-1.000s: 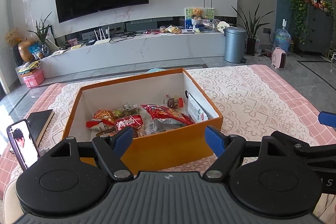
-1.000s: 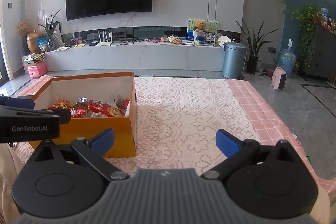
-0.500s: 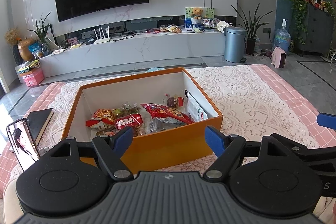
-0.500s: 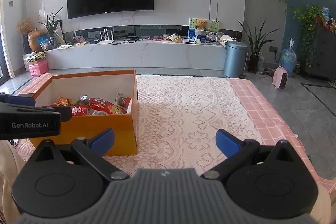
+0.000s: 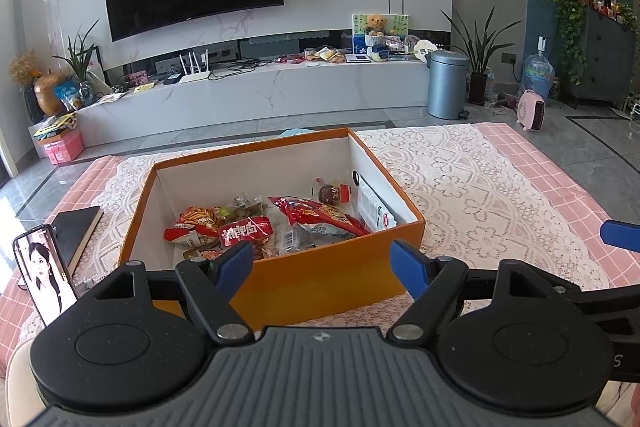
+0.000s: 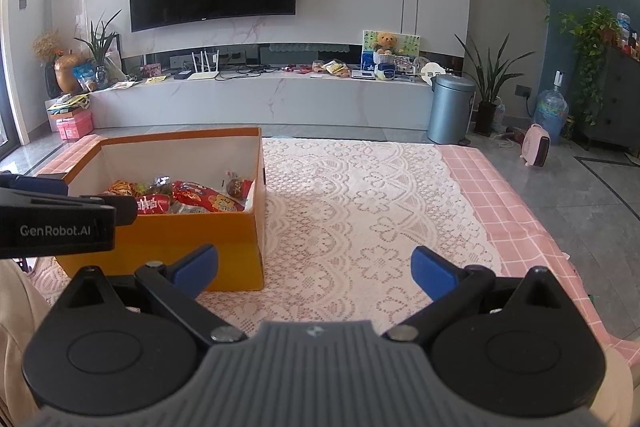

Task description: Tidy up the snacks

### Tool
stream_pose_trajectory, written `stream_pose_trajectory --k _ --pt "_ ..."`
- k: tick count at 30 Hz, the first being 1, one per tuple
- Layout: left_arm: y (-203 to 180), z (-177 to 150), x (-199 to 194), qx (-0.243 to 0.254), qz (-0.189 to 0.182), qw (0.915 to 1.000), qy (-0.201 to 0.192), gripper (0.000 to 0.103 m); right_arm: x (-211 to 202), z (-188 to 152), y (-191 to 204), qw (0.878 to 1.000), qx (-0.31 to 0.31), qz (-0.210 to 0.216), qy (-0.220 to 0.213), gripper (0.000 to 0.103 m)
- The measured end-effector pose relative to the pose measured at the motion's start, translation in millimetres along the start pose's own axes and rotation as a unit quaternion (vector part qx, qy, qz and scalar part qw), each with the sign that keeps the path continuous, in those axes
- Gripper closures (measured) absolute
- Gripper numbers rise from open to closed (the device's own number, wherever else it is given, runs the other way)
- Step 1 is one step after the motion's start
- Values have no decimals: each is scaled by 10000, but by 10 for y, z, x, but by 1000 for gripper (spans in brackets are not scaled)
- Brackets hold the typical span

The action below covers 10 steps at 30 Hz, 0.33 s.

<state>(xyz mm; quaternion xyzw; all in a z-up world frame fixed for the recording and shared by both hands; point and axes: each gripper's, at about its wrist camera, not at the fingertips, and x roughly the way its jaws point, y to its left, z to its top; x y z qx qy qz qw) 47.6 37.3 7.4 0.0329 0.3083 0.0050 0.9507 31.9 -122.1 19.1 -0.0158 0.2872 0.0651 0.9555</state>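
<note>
An orange box (image 5: 328,279) with white inner walls stands on the lace cloth and holds several snack packets, among them a long red bag (image 5: 320,217) and a red packet (image 5: 246,231). In the right wrist view the same orange box (image 6: 168,239) sits at the left, with the red bag (image 6: 206,201) inside. My left gripper (image 5: 322,265) hangs open just in front of the box's near wall, holding nothing. My right gripper (image 6: 314,269) is open over bare lace to the right of the box. The left gripper's body (image 6: 60,227) juts in at the left edge.
A phone (image 5: 44,277) with a lit screen leans at the near left beside a black notebook (image 5: 78,233). The lace cloth (image 6: 372,219) over pink checked fabric spreads to the right. Beyond the table are a TV console (image 5: 256,95), a bin (image 5: 446,85) and plants.
Both views have shifted very slightly; the right gripper has drifted a little so the box appears a bit nearer the centre. Both grippers remain open and empty.
</note>
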Motion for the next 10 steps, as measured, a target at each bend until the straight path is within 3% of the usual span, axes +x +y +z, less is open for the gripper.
stream_pose_trajectory --k 10 --pt "23 -3 2 -32 -65 10000 41 12 23 5 -4 10000 -1 20 61 3"
